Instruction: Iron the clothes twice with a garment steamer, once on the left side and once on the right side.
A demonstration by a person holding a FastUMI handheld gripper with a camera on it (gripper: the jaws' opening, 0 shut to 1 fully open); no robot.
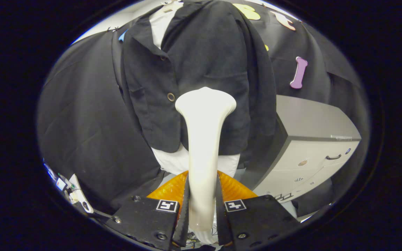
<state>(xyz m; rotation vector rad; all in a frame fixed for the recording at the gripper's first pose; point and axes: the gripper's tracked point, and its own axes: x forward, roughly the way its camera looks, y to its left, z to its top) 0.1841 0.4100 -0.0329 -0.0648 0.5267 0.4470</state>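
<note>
Here your steamer stands upright between the two fingers of your claw, its cream handle rising from between them and widening into a flat head just in front of the dark jacket. The claw is pinching the steamer's handle: the left finger and the right finger both press against its sides. The steamer's head sits over the lower front of the jacket, just right of the brass button and below the chest pocket line; whether it touches the cloth you cannot tell from here. The jacket hangs on a white form, its collar open at the top over a white shirt, and the shirt's white hem shows under the jacket's lower edge on either side of the handle. Below that, just beyond your fingers, an orange ribbed base spreads out behind the handle. To the right of the jacket stands a grey cabinet with drawers and a black drawer handle. To the left, near the floor, a white gadget with cables lies against the black cloth wall.
</note>
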